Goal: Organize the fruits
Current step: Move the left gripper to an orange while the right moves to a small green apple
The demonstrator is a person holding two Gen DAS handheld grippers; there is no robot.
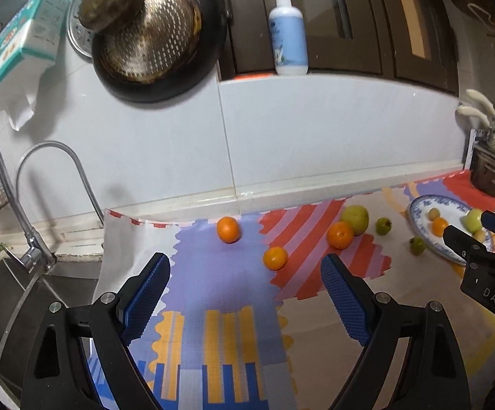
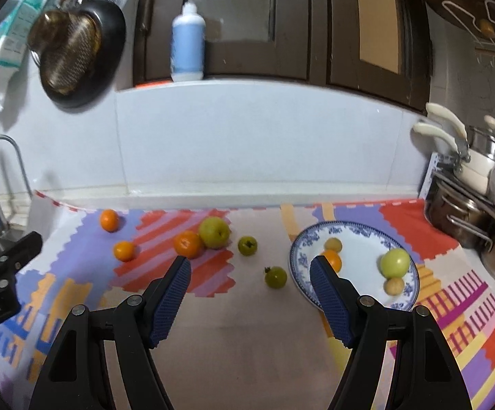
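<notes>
Three oranges lie on the patterned mat: one at the back [image 1: 228, 229] [image 2: 109, 220], one nearer [image 1: 275, 258] [image 2: 123, 250], one beside a big green apple [image 1: 340, 234] [image 2: 187, 244]. The apple [image 1: 356, 219] [image 2: 214, 232] and two small green fruits [image 2: 247, 245] [image 2: 275, 277] lie loose too. A blue-and-white plate [image 2: 363, 230] [image 1: 422, 205] holds an orange [image 2: 334, 259], a green apple [image 2: 395, 262] and two small yellow fruits. My left gripper [image 1: 245, 268] stands open, short of the nearer orange. My right gripper [image 2: 251, 268] is open and empty, close to a small green fruit.
A sink [image 1: 25, 290] with faucets lies at the left. Pots and pans [image 2: 469, 212] stack at the right. A frying pan [image 1: 158, 41] hangs on the white wall, and a pump bottle [image 1: 288, 37] stands on the ledge. The other gripper shows at each view's edge.
</notes>
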